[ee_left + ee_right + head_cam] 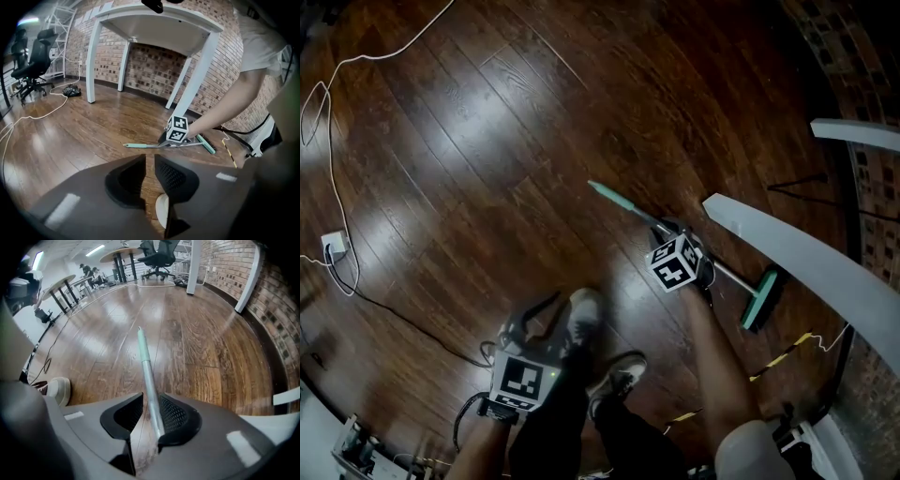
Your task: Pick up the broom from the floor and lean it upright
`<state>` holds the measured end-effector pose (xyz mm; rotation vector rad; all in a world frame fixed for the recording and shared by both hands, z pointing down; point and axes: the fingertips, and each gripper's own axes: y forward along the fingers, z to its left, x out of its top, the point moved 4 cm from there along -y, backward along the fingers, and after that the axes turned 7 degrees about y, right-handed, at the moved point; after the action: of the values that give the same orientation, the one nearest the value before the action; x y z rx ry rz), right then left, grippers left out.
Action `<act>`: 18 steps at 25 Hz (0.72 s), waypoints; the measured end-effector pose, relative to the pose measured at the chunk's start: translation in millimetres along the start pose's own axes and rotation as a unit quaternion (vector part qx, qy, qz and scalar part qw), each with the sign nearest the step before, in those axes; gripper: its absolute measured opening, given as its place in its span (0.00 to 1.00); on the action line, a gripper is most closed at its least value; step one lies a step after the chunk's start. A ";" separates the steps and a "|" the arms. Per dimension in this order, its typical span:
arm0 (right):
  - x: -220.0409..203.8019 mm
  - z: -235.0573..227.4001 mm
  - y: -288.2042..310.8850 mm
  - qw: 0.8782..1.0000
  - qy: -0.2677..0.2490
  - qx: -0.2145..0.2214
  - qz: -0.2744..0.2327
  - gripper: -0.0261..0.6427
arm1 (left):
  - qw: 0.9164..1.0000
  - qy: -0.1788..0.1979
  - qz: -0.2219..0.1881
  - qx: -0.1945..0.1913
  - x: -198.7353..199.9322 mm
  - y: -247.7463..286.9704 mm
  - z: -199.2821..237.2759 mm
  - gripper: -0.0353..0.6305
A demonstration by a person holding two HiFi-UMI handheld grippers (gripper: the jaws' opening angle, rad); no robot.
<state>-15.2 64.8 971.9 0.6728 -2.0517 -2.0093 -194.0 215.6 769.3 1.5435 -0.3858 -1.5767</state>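
Note:
The broom [630, 210] lies flat on the dark wood floor, its teal grip end pointing up-left and its teal brush head [763, 298] at the lower right. My right gripper [673, 246] points steeply down over the middle of the metal shaft. In the right gripper view the shaft [145, 362] runs between the open jaws of that gripper [151, 416], close to the right pad and not clamped. My left gripper [536, 317] hangs low beside the person's shoes, jaws a narrow gap apart with nothing between them. The left gripper [150, 173] looks at the broom [140, 145] from a short way off.
A white table [806, 253] stands at the right beside a brick wall [872, 187]. A white cable [337, 187] loops across the floor at left to a plug [333, 246]. The person's shoes [581, 314] stand between the grippers. A yellow-black cord [778, 361] lies near the brush head.

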 end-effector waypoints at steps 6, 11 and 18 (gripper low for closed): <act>-4.0 -1.2 13.0 0.997 -0.075 0.001 0.034 0.21 | 1.000 0.005 0.001 -0.011 7.6 7.3 -3.4 0.14; -9.9 -3.6 20.2 0.993 -0.104 0.010 0.059 0.20 | 1.000 0.009 -0.001 -0.017 15.0 9.8 -5.1 0.14; -9.6 -0.9 21.5 0.992 -0.108 0.004 0.068 0.17 | 1.000 0.003 0.005 -0.014 14.5 8.4 -3.6 0.14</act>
<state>-10.4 67.7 994.8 0.3178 -2.1576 -2.0741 -185.5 201.3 765.3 1.5237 -0.3664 -1.5632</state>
